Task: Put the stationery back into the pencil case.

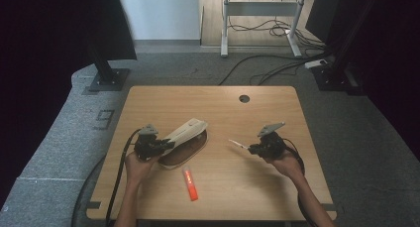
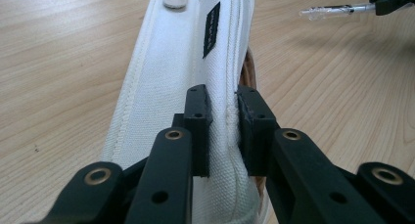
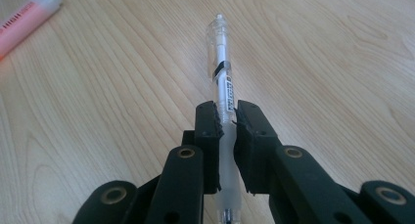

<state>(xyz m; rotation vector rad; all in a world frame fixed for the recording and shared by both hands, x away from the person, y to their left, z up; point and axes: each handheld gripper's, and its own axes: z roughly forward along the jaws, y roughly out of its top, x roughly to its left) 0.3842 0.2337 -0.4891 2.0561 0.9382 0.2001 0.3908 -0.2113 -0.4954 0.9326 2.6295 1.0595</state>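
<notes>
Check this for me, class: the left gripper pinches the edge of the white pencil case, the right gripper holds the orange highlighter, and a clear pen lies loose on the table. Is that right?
Not quite. The right gripper is shut on the clear pen, as the right gripper view shows; the orange highlighter lies loose on the table. The left gripper does pinch the white pencil case.

One camera hangs high on the person's side, looking forward and down over the whole table (image 1: pixel 257 187). Two more ride the grippers, close and low along their jaws; the left one catches the pen (image 2: pixel 333 10) seen close by the right.
</notes>
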